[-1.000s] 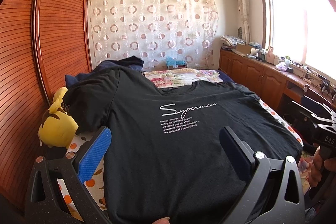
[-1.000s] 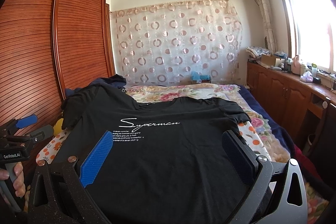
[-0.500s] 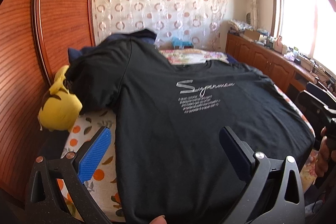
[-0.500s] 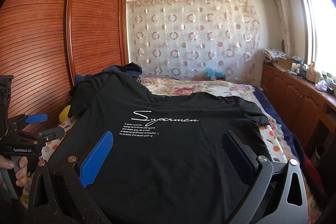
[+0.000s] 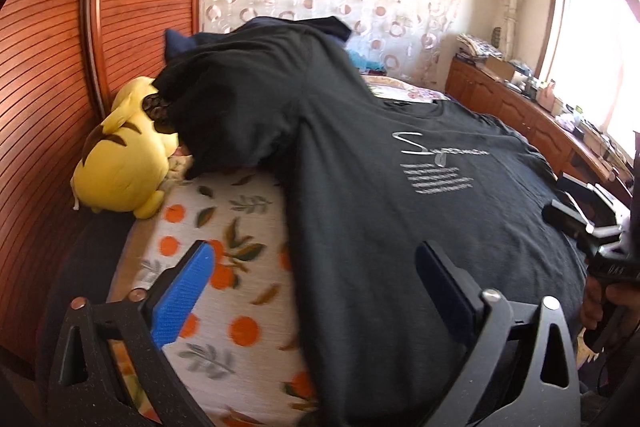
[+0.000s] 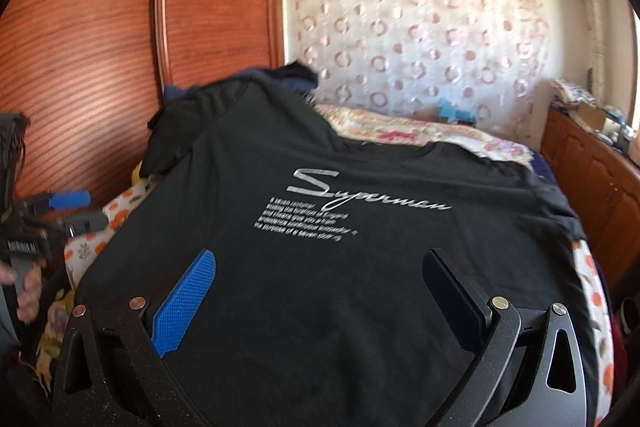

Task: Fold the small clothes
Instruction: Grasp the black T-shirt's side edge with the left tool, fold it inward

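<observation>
Now we log both grippers with jaws apart and nothing between the pads. The left gripper hangs over the near left edge of the black T-shirt, its blue pad above the orange-print bedsheet and its dark pad above the cloth. The right gripper hovers over the near hem area of the T-shirt, both pads above black fabric; we cannot tell whether either pad touches it.

The T-shirt lies face up across the bed, white script lettering on the chest, collar toward the far side. Its far left sleeve drapes over a yellow plush toy that sits against the wooden wardrobe.

Compared with half a second ago, we note that the left wrist view has swung left and closer: the plush toy and sheet fill more of the frame, and the lettering sits further right. The right wrist view has also come nearer to the shirt, the print appearing larger. The T-shirt itself has not shifted on the bed. Both views show some motion blur.

In the right wrist view the other gripper appears at the left edge, held by a hand.
</observation>
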`<state>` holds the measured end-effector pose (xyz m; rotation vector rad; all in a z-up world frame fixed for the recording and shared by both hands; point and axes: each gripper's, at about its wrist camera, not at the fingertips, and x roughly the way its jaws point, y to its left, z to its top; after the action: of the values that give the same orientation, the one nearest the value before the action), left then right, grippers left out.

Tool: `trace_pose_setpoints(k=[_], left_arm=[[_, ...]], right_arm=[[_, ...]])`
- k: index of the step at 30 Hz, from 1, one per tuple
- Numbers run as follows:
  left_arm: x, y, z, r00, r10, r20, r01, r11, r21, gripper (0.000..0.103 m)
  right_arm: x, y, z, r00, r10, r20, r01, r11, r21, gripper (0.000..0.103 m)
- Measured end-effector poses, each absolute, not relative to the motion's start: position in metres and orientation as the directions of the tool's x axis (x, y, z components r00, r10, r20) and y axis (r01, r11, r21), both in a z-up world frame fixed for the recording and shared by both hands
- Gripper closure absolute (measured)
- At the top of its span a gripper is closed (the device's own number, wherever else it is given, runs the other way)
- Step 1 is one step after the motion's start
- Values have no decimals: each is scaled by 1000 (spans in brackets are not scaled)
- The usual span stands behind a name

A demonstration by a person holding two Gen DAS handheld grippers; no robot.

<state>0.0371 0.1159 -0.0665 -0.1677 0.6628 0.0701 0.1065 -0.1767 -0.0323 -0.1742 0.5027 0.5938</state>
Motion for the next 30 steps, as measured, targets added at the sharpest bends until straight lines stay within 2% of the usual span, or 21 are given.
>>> trace_pose_setpoints(k=[3,5,9,14,18,21,26,30], left_arm=[[42,136,-67,783,22,-622,-144,979,-147,6],[49,149,-67,777,21,-630,-155,975,-159,14],[63,168,-65,770,16,-637,-166,970,-177,15],[88,184,-68,752,3,-659,-171,967,-191,36],[110,201,-81,713,-26,-701,-197,951,-236,41],[120,203,-90,693,-20,-721,-197,956,-215,41],[129,209,-103,666,-22,-745,-194,960,-201,58],[126,216,-99,692,-48,-720,-179,955,-236,64]], right_arm=[[118,-174,-36,688,490,-536,-596,802,-33,0],[124,-174,-37,675,489,-553,-607,794,-40,0],[137,-177,-29,652,489,-579,-626,778,-48,0],[139,-177,-29,635,503,-586,-631,776,-18,0],[141,-181,-26,646,498,-578,-614,789,-6,0],[140,-182,-24,652,495,-574,-612,791,-14,0],[136,-164,-32,661,493,-565,-612,790,-27,0],[138,-160,-34,661,493,-566,-610,792,-24,0]])
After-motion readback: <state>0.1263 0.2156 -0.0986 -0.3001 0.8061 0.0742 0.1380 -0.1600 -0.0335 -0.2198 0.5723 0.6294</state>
